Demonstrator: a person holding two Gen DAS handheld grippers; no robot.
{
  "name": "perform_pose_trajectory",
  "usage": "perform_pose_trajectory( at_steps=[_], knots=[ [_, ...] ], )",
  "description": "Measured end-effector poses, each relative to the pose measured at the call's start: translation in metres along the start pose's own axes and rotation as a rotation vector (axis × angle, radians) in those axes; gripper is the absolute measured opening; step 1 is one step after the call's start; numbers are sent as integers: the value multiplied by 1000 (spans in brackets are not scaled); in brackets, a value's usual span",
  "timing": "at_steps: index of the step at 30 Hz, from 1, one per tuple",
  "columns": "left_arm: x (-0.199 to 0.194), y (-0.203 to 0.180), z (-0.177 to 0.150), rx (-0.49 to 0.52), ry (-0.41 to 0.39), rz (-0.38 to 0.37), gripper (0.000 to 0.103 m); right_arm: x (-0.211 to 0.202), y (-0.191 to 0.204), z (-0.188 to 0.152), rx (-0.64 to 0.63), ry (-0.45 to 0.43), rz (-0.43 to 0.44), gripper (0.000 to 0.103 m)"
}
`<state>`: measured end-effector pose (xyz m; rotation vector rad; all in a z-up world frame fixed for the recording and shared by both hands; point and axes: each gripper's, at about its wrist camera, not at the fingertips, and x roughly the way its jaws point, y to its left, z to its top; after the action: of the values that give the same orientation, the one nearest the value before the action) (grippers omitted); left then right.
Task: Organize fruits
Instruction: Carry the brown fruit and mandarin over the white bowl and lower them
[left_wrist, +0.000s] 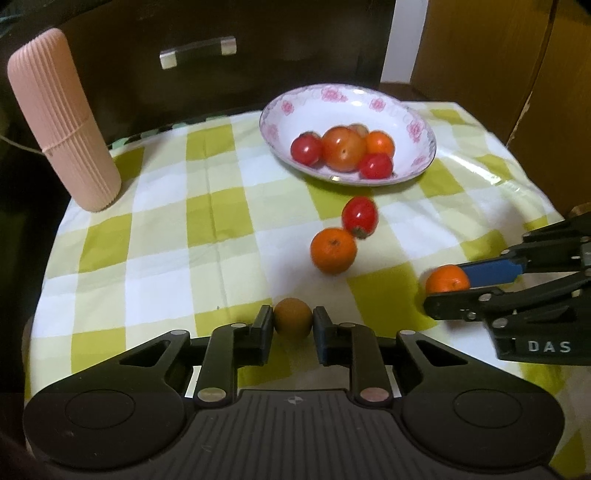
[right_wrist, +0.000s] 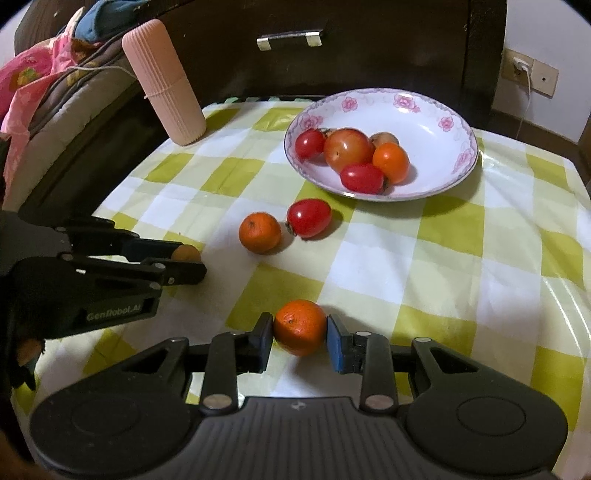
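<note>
Both grippers grip round fruit near the tablecloth's (right_wrist: 480, 295) front edge — left gripper (left_wrist: 293, 320) clamps a brownish fruit (left_wrist: 292, 317), right gripper (right_wrist: 300, 326) a tangerine (right_wrist: 300, 326) — either could roll free off that edge if squeezed off-centre.

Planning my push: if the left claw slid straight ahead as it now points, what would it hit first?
Beyond the brown fruit it grips, the loose orange lies slightly right of the left claw's line, likely first; depth is unclear.

Background stuff: a ribbed pink cylinder case (right_wrist: 164, 83) stands upright at the far corner of the green-and-white checked tablecloth (right_wrist: 443, 266). Dark drawer with a metal handle (right_wrist: 290, 38) behind, plus a wall socket (right_wrist: 526, 68) with a plugged-in white cable.
</note>
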<state>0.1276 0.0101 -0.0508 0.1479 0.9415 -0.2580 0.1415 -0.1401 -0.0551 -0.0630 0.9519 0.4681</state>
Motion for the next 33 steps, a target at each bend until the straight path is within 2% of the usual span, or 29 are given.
perform_pose_trajectory(
  at_steps=[19,33],
  knots=[
    [-11,-24,37,-3,-83,-51,30,-12,-15,23,66,-90,-12,31],
    [-10,-25,49,-11,-91,-35,29,-14,-20,29,98,-114,-18,31]
  ],
)
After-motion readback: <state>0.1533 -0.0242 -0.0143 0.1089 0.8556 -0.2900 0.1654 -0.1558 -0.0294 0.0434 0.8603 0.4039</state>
